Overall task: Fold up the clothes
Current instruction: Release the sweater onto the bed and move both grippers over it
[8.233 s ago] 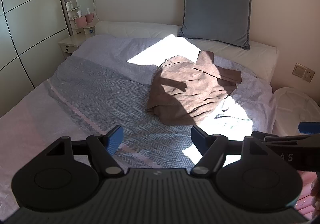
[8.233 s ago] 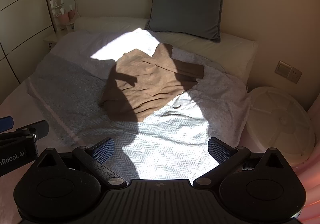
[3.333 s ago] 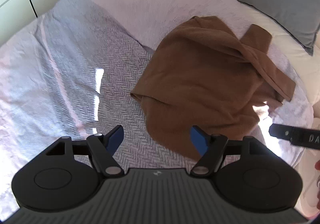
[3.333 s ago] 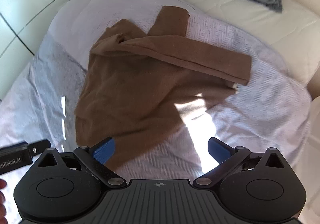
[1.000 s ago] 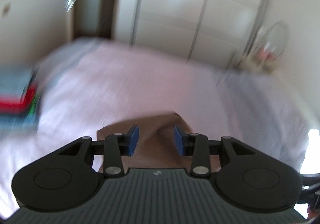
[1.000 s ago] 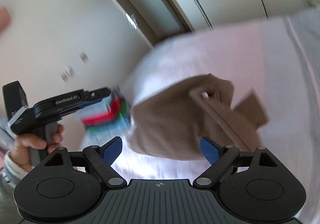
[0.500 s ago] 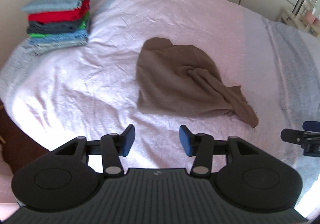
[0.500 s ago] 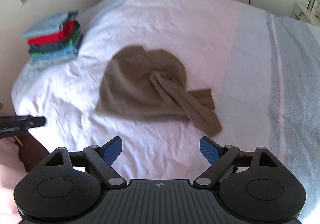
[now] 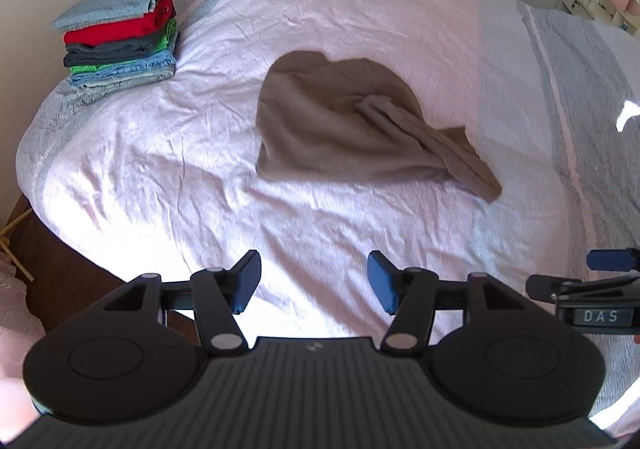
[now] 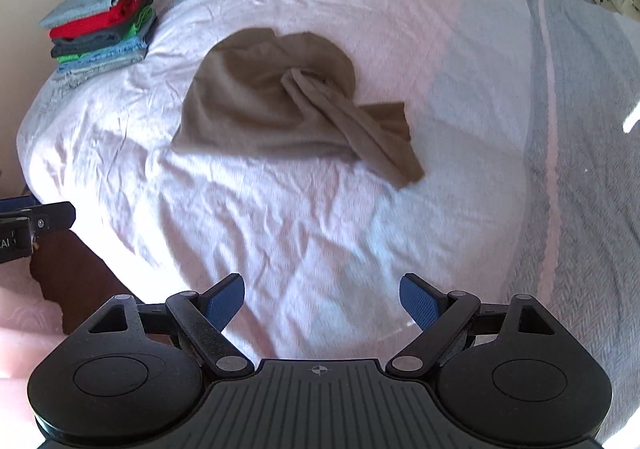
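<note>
A brown garment (image 9: 344, 125) (image 10: 272, 109) lies crumpled in the middle of the bed, its sleeves twisted together and trailing toward the right. My left gripper (image 9: 314, 281) hovers over the sheet on the near side of it, well short of the cloth; its jaws are opening and nothing is between them. My right gripper (image 10: 322, 303) hangs open and empty above the sheet, also short of the garment. The tip of the right gripper (image 9: 608, 261) shows at the right edge of the left wrist view, and the left gripper's tip (image 10: 40, 217) at the left edge of the right wrist view.
A stack of folded clothes (image 9: 120, 41) (image 10: 100, 29) sits at the bed's far left corner. The wrinkled pale sheet (image 9: 200, 189) turns grey-striped on the right (image 10: 580, 129). The bed's near left edge drops to a dark floor (image 10: 72, 273). Wardrobe doors and a dresser stand behind.
Both views swung from the wall and wardrobe down onto the bed and closed in on the brown garment lying there. The left jaws have widened; the right jaws kept their spread.
</note>
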Tool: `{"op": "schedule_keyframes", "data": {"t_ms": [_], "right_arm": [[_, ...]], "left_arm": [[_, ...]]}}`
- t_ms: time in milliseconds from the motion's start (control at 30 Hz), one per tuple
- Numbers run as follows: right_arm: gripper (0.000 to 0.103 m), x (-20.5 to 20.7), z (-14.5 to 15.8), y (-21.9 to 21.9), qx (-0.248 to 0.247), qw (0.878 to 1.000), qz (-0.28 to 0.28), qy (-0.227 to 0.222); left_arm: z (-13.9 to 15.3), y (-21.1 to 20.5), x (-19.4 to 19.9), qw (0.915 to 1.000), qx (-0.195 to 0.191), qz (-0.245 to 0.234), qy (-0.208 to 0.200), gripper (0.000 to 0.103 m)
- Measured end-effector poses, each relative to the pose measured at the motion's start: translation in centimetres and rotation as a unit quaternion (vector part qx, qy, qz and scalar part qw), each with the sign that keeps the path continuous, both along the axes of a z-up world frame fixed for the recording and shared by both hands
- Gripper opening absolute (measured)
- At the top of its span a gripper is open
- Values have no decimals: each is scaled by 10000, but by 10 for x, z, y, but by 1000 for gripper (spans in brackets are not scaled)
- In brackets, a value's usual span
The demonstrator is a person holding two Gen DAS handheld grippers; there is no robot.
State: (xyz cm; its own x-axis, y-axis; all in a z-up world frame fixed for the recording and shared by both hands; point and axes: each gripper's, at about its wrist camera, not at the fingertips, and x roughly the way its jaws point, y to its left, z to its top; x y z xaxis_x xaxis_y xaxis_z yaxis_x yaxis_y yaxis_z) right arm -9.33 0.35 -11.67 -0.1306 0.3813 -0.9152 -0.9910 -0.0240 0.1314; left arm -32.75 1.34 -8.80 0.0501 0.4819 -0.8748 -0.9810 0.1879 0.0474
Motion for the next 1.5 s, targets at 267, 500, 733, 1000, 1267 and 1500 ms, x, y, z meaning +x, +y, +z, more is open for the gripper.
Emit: {"op": "schedule_keyframes", "data": {"t_ms": [267,500,733,1000,1267,1500], "right_arm": [[87,1,3,-1,87,9997,221,-56],[87,-13,-3,17,53,9992,376,-85],[87,-38,-8,60,23,9995,286,-134],[87,-71,-17,118,-98,9996,-245,-131],[87,-107,-31,157,-291,9955,-892,-139],[87,-99,-67,154,-779,9833,-1637,-168]], "left_arm": [[1,-10,1,9999,15,134,18,56],[-1,6,-12,9998,15,220,5,60],[-8,54,-33,9999,5,109,8,60],[-16,130,-63,9989,-118,-437,72,60],[-35,191,-93,9936,-369,-1066,118,62],[-79,215,-90,9839,-896,-1549,-8,62]]}}
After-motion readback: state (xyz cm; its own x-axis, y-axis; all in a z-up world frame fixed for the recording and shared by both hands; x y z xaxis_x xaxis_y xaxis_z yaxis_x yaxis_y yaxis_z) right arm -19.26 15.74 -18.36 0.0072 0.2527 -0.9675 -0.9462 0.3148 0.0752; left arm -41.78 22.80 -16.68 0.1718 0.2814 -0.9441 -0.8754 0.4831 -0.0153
